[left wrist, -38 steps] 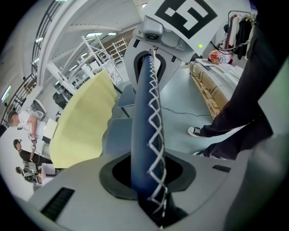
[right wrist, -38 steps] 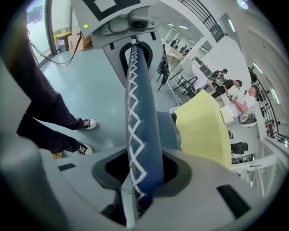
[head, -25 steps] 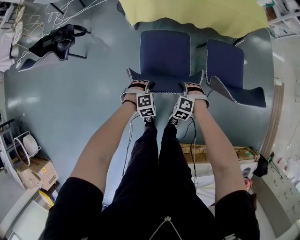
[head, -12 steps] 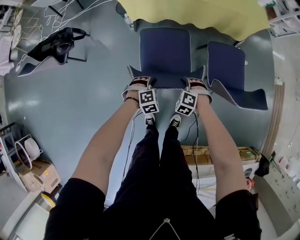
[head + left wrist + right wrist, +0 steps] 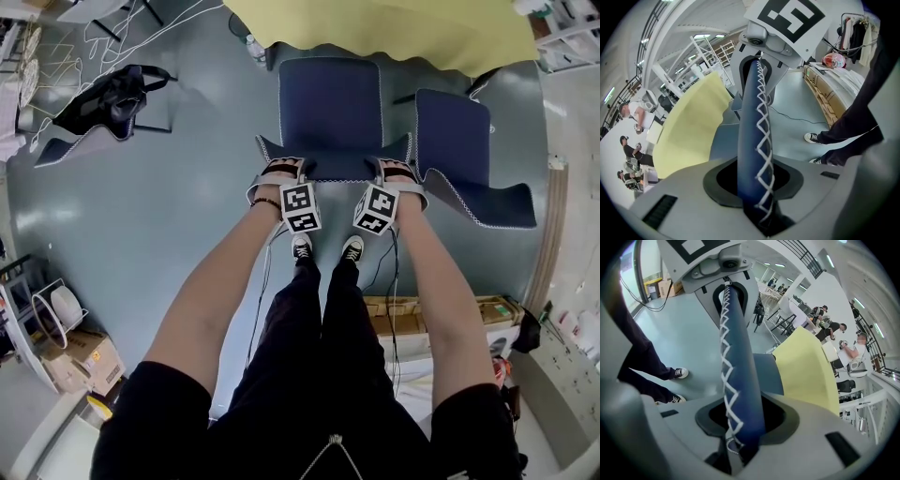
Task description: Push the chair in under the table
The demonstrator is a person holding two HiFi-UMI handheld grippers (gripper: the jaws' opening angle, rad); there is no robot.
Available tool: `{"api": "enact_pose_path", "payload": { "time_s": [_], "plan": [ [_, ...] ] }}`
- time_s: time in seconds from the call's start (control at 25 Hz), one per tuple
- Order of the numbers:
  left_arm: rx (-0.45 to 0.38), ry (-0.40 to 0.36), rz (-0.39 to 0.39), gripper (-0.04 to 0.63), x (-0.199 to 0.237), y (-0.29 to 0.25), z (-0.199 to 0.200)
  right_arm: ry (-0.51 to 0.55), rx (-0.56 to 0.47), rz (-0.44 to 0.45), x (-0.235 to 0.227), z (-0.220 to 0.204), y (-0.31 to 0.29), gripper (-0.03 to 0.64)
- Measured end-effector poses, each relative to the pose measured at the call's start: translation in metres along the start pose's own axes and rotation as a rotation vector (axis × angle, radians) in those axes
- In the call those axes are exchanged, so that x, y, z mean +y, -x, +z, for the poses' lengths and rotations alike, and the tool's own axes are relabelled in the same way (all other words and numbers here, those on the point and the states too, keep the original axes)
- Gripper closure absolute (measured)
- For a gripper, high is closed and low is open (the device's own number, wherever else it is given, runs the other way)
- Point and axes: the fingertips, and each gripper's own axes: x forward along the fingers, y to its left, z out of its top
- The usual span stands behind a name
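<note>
A navy chair with white stitching stands in front of me, its seat (image 5: 330,103) pointing at the yellow table (image 5: 375,33). The seat's far edge lies at the table's rim. My left gripper (image 5: 281,173) is shut on the left end of the backrest's top edge (image 5: 333,169). My right gripper (image 5: 398,173) is shut on the right end. In the left gripper view the padded edge (image 5: 754,140) runs up out of the left gripper (image 5: 757,187). The right gripper view shows the same edge (image 5: 738,380) clamped in the right gripper (image 5: 740,427).
A second navy chair (image 5: 455,141) stands close to the right, also facing the table. A dark chair with a black bag (image 5: 103,103) lies at the far left. Cardboard boxes (image 5: 84,361) sit at the lower left, more boxes (image 5: 422,309) behind me at right. Cables (image 5: 258,281) trail past my feet.
The chair has slid toward the yellow table with both grippers holding its backrest. My feet have stepped forward after it.
</note>
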Motion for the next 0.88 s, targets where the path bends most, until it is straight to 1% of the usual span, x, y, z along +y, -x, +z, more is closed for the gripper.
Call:
{"api": "enact_pose_path", "payload": {
  "time_s": [0.16, 0.36, 0.6, 0.88],
  "plan": [
    [0.001, 0.005, -0.001, 0.488, 0.019, -0.006, -0.001, -0.005, 0.004, 0.001, -0.018, 0.001, -0.007, 0.483],
    [-0.008, -0.010, 0.001, 0.488, 0.037, -0.012, -0.002, -0.016, 0.002, -0.006, -0.036, 0.004, -0.016, 0.483],
    [-0.032, -0.042, -0.005, 0.488, 0.042, -0.013, -0.004, -0.023, 0.000, -0.010, -0.042, 0.008, -0.020, 0.483],
    [-0.033, -0.042, -0.005, 0.488, 0.045, -0.018, 0.005, -0.009, -0.010, -0.016, -0.048, 0.001, -0.019, 0.483]
  ]
}}
